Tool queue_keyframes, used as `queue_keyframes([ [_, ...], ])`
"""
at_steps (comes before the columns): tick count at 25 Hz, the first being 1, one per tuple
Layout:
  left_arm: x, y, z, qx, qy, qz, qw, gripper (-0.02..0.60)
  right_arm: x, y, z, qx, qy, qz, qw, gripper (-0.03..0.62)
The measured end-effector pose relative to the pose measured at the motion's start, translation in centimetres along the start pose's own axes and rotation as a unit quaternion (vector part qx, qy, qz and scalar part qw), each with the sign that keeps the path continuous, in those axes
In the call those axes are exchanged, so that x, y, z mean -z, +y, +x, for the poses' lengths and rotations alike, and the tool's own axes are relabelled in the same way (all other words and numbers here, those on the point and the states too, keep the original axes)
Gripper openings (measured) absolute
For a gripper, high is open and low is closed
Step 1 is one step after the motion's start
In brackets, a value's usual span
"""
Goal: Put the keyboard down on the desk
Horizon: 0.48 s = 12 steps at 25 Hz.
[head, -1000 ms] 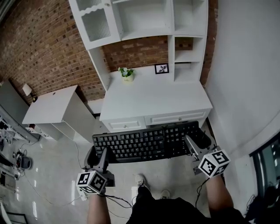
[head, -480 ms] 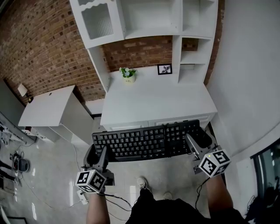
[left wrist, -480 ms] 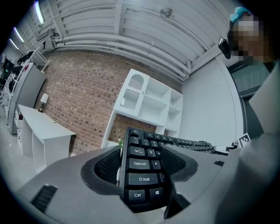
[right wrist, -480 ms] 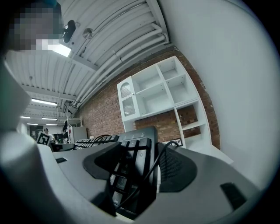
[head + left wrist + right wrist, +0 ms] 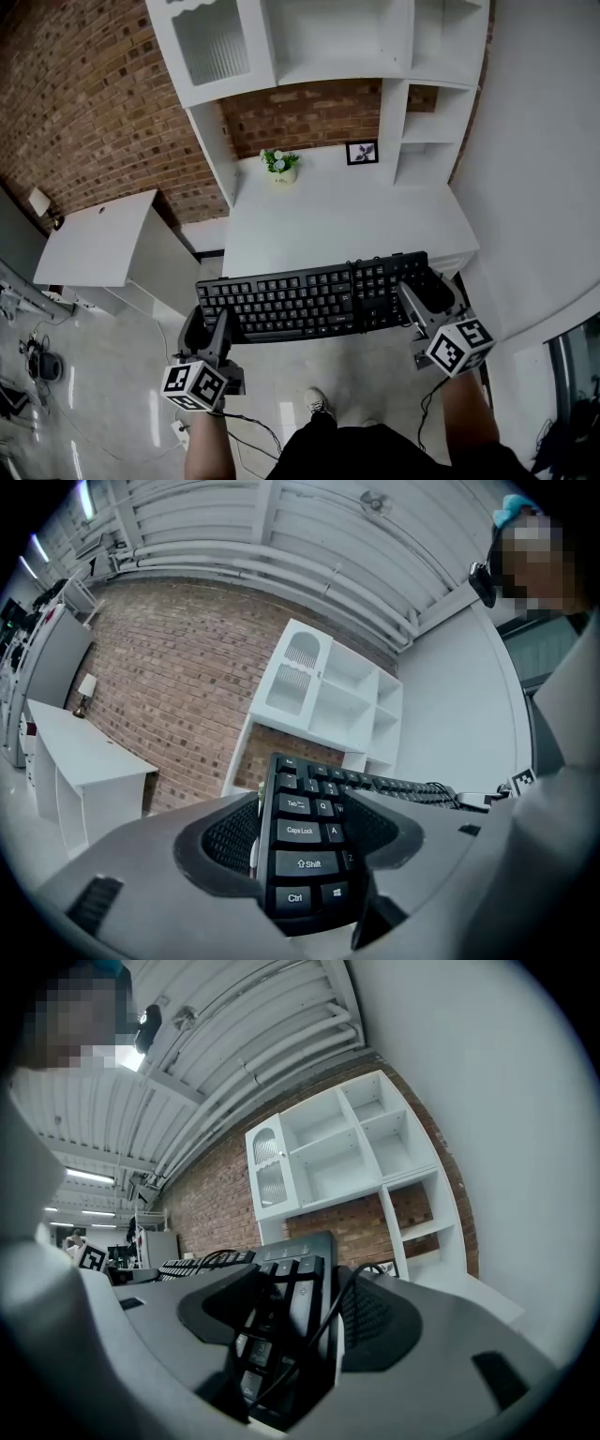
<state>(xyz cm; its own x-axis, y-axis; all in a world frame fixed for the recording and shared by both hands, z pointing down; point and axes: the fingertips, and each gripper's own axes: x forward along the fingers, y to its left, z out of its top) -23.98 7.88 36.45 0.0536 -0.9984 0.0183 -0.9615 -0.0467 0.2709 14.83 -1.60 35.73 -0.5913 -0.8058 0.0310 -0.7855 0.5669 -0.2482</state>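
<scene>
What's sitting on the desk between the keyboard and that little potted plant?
Nothing. In the head view, only bare white desk stretches from the held keyboard to the plant at the back.

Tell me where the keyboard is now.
Head view: the keyboard is held at the front of the desk, ends clamped by the left gripper and right gripper.

The head view looks steeply down from above the desk's (image 5: 347, 220) front edge. Each gripper view rides close behind its jaws, facing the shelves (image 5: 328, 37). All three share the keyboard (image 5: 300, 302).
</scene>
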Motion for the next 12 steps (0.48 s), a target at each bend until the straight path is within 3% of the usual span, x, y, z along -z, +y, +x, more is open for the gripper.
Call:
queue_keyframes([
  [12,-2.3,5.7,5.1,0.013,-0.006,-0.011,0.9998,0.301,-1.5,2.3,7.1,0.011,-0.008,-0.015,1.0,0.279],
])
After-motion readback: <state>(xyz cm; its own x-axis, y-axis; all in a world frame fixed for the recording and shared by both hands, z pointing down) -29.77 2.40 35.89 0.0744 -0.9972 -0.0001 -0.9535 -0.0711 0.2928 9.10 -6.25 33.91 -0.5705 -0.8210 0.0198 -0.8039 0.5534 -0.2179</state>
